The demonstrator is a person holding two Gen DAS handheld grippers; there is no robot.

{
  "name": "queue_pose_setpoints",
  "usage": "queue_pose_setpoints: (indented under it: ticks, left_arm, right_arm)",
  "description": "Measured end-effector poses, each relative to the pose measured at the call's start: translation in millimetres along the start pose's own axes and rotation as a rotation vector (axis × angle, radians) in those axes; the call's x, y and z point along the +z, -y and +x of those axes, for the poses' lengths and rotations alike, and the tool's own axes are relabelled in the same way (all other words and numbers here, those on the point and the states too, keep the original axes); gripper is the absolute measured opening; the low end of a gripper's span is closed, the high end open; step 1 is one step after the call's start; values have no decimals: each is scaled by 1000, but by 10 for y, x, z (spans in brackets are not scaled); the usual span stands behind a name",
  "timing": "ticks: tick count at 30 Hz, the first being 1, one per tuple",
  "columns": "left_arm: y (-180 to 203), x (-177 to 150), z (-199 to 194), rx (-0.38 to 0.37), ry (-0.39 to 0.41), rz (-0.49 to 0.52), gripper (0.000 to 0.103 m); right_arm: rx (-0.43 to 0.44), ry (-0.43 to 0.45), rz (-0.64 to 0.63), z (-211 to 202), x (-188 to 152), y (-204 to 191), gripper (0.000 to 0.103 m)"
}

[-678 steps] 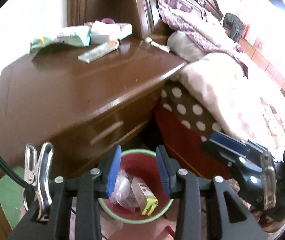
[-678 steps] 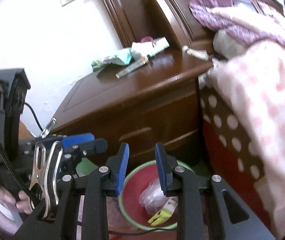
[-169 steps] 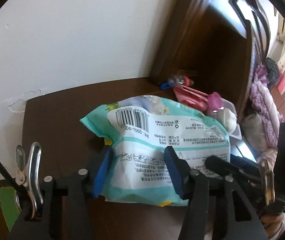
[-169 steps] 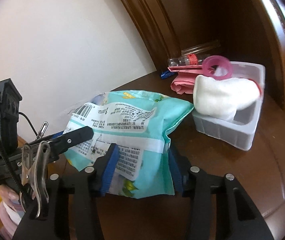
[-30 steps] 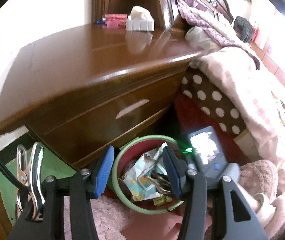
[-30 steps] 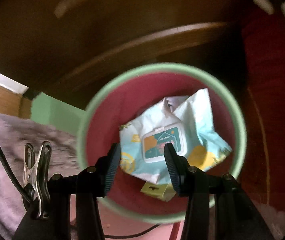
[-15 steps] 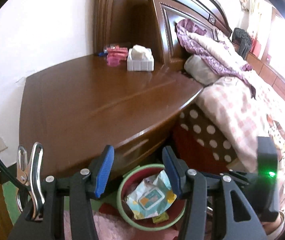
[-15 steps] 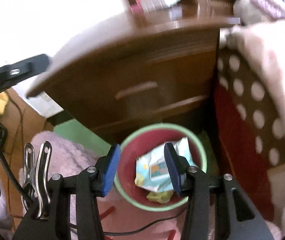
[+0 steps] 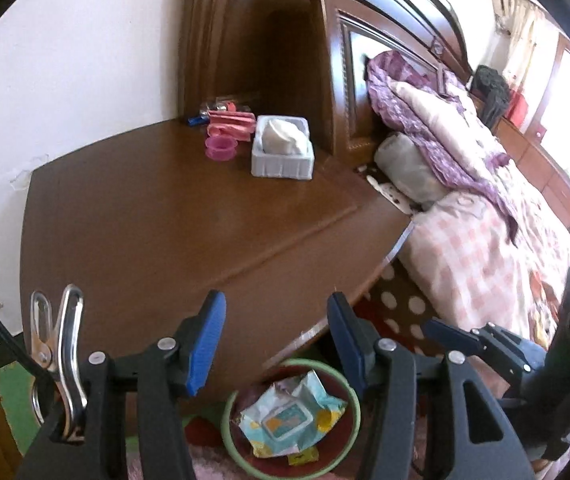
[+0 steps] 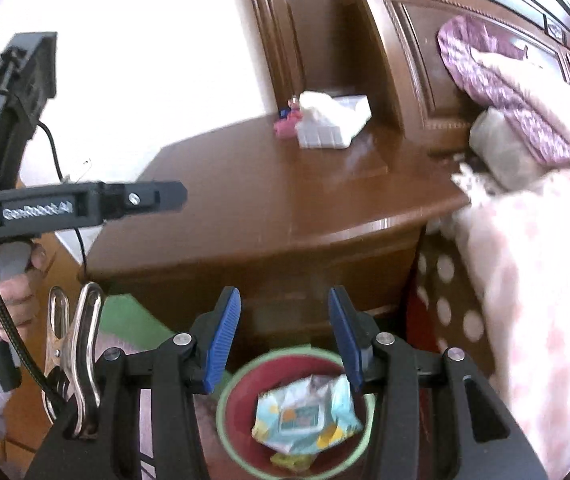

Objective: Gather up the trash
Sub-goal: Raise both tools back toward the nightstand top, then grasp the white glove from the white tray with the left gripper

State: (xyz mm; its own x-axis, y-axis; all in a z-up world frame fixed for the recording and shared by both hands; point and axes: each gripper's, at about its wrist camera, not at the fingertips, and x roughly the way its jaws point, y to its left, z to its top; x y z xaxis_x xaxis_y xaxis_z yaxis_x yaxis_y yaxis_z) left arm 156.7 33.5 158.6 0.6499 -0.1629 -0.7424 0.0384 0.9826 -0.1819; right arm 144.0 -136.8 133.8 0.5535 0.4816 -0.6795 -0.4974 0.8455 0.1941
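A red bin with a green rim [image 9: 229, 432] stands on the floor in front of the brown nightstand [image 9: 157, 216]. A teal wet-wipes packet [image 9: 289, 416] lies in it, on top of other wrappers. The bin rim [image 10: 225, 396] and packet [image 10: 305, 416] also show in the right wrist view. My left gripper [image 9: 277, 340] is open and empty, raised above the bin and the nightstand's front edge. My right gripper [image 10: 285, 332] is open and empty, above the bin. The right gripper's body [image 9: 485, 344] shows in the left wrist view, the left one's [image 10: 73, 204] in the right wrist view.
On the nightstand's back corner stand a white tray with a white cloth [image 9: 283, 148], a pink ring [image 9: 221, 147], a pink pouch [image 9: 231, 122] and a small bottle [image 9: 215, 106]. The bed with a pink checked blanket [image 9: 477, 248] lies to the right. A pink rug covers the floor.
Both grippers have risen and pulled back from the bin, now looking over the nightstand top. The wipes packet stays in the bin.
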Motion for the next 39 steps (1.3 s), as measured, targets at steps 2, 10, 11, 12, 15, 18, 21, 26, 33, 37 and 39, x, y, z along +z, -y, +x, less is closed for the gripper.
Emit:
queue_pose_setpoints:
  ticks: [2,10,11,12,15,18,21,26,33,37,39]
  left_arm:
    - [11,131,72,11,11,0,55]
    - [14,550,415,6,14,-14,55]
    - [20,590,463,0,3,-9,55]
    - [26,615,496,-5,-8,-4,55]
    - [25,757,636,-28,-56,-13,55]
    - [27,936,730,-37,-55,-29,55]
    - [102,1117,806,-11,-18,8,55]
    - [237,1326,994,19,18,62,55]
    - [403,1492,1387,48,17,105,55]
    - [426,1501,1583,67,-6,106,55]
    - [410,1490,1663,79,-15,100,55]
  right_arm:
    - [8,23,-8,89,146,57,47]
    - [23,100,-37,428,517,251,47]
    - [21,109,-40,471,549,278,47]
    - [17,118,-42,516,579,308,47]
    - [4,138,-48,629,626,394,47]
    - [-16,141,-44,752,622,484,47]
    - [-15,147,-24,842,585,568,47]
    - [10,147,2,978,510,681,47]
    - [48,196,11,1012,461,723,49]
    - [54,213,8,1011,442,718,50]
    - [72,225,28,1003,430,746,50]
